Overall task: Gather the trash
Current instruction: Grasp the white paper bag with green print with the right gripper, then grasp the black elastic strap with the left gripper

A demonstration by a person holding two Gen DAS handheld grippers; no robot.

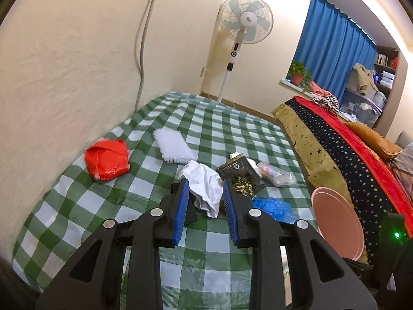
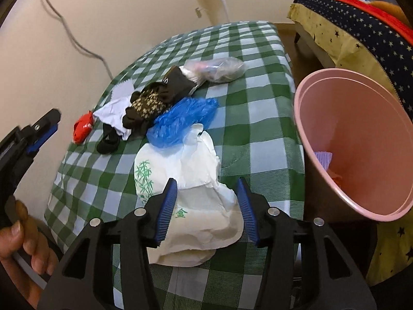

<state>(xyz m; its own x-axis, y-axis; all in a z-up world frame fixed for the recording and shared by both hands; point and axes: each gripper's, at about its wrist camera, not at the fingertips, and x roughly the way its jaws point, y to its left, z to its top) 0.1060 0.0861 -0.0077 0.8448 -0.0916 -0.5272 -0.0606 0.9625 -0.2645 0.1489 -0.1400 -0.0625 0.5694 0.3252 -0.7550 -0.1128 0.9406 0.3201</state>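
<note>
Two hand-held grippers: my right hand-held gripper (image 2: 206, 191) is spread around the white paper bag (image 2: 191, 193) on the checked desk (image 2: 260, 155), my left hand-held gripper (image 1: 204, 191) around crumpled white paper (image 1: 204, 183). Beyond the bag lies blue plastic (image 2: 183, 121); right of it, the pink bin (image 2: 361, 139).

Glossy red plastic bag (image 1: 107, 162), matt checked cloth (image 1: 219, 129)

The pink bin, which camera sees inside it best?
The right wrist view: the pink bin shows its whole open mouth, with scraps at the bottom. The left wrist view catches only its rim and part of the inside at the right edge.
</note>
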